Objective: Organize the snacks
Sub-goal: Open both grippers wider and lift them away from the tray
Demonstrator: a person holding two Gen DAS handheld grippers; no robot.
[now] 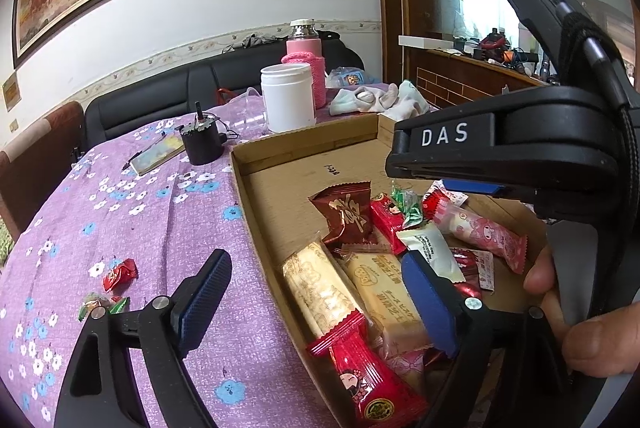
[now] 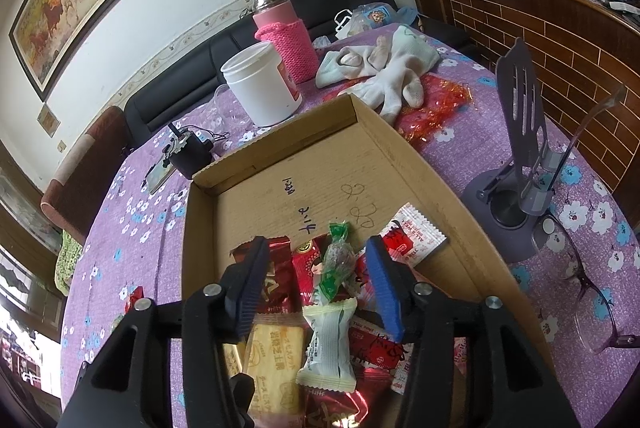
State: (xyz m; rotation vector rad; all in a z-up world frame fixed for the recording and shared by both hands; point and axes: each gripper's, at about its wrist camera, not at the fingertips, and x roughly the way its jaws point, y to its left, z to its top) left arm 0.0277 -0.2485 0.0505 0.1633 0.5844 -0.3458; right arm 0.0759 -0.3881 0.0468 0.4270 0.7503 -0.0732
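Note:
A shallow cardboard box point(image 1: 260, 196) point(image 2: 372, 144) lies on the purple flowered table and holds several wrapped snacks: a dark red packet point(image 1: 346, 214), gold biscuit packs point(image 1: 320, 288), a pink packet point(image 1: 488, 234). My left gripper point(image 1: 316, 302) is open and empty, straddling the box's left wall. My right gripper point(image 2: 316, 288) is open over the pile, with a green wrapped candy point(image 2: 338, 262) and a white packet point(image 2: 330, 344) between its fingers, not gripped. It also shows in the left wrist view point(image 1: 472, 164). Loose candies point(image 1: 120, 274) point(image 1: 102, 304) lie on the cloth left of the box.
A white jar point(image 2: 262, 84), a pink-sleeved flask point(image 2: 286, 40), white socks point(image 2: 384, 72) and red cellophane point(image 2: 432, 100) lie behind the box. A black motor point(image 1: 200, 142) stands to the left. A purple phone stand point(image 2: 520, 164) and glasses point(image 2: 580, 280) lie to the right.

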